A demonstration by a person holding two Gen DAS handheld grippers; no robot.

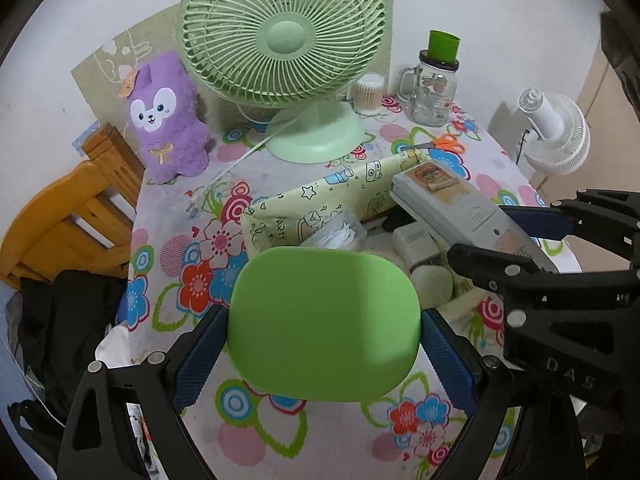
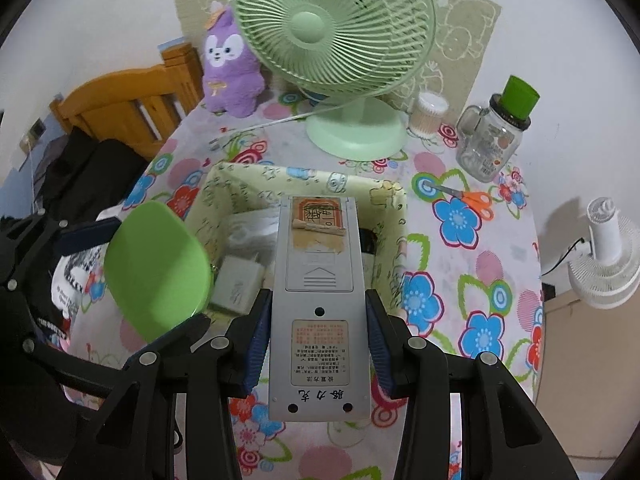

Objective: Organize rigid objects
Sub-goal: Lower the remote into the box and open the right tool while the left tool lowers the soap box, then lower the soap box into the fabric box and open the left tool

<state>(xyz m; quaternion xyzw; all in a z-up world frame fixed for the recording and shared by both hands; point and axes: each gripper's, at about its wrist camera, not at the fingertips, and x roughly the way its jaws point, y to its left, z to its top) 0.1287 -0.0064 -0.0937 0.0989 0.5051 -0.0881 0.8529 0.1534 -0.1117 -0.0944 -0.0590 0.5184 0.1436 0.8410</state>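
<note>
The left gripper (image 1: 324, 332) clamps a flat, rounded green plastic case (image 1: 324, 324) between its blue pads, above the flowered tablecloth (image 1: 240, 432) near the table's front edge. The right gripper (image 2: 318, 344) grips a long grey plastic remote control (image 2: 318, 280), label side up, its far end over the open cream patterned storage box (image 2: 392, 216) mid-table. A white charger (image 2: 238, 284) lies inside that box.

I read "D A S" embossed on the right gripper (image 1: 520, 236) body. The remote control (image 2: 318, 300) carries Chinese labels, too small to read. The yellow box (image 1: 320, 196) shows "ART".
</note>
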